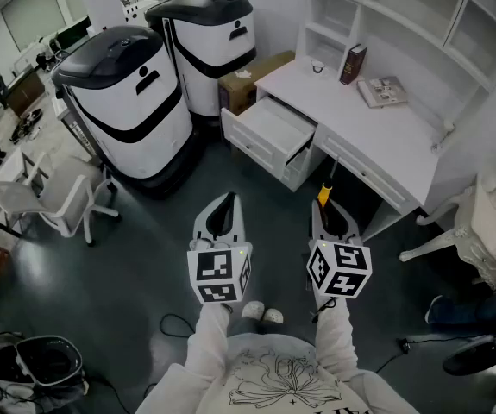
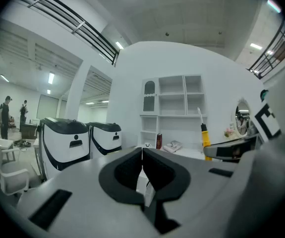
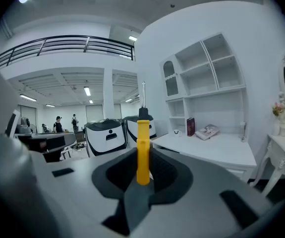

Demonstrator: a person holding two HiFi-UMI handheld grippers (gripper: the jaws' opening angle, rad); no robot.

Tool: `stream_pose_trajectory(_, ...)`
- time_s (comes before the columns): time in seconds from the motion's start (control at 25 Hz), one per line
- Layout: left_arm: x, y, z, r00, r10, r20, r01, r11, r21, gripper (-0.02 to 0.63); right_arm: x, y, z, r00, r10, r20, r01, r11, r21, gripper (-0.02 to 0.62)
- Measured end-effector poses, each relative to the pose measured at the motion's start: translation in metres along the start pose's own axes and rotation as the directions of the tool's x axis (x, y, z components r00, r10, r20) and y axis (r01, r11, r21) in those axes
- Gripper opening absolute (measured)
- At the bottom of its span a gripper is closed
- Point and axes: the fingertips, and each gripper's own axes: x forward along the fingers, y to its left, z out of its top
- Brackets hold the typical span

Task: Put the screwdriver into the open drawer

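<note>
The person stands on the dark floor facing the white desk (image 1: 364,119), with both tools held out nearly level; the right gripper (image 1: 327,207) is clamped on the yellow handle of the screwdriver (image 3: 142,150), whose metal shaft stands up past the jaws; the left gripper (image 1: 222,210) has its jaws pressed together with nothing between them, and hangs idle beside the other. The open drawer (image 1: 273,129) juts out from the desk's left end, well apart from the screwdriver and ahead and to the left of it, so I'd say the carry is only at its start. What worries me is the grip: the pads hold a narrow, smooth handle low down, with most of the tool's length above them, so a quick swing could let it pivot or slide out; a drop onto the floor from here looks possible. The upright shaft is the other hazard: it leads the way, and could strike the desk edge or the drawer front on the approach and nudge the drawer inward. Letting go too high might bounce the tool out over the drawer's low wall; the big white-and-black machine (image 1: 135,102) stands near the drawer's left, leaving little slack on that side.
</note>
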Motion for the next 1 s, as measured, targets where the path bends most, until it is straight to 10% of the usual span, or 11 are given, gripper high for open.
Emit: stream_pose_trajectory(1.0, 0.049, 0.035, -0.019, 0.999, -0.028, -0.035, 0.027, 1.000, -0.013, 0.006, 0.056, 0.012, -0.008, 1.000, -0.012, -0.007, 0.012, 1.000, 0.018, 0.069)
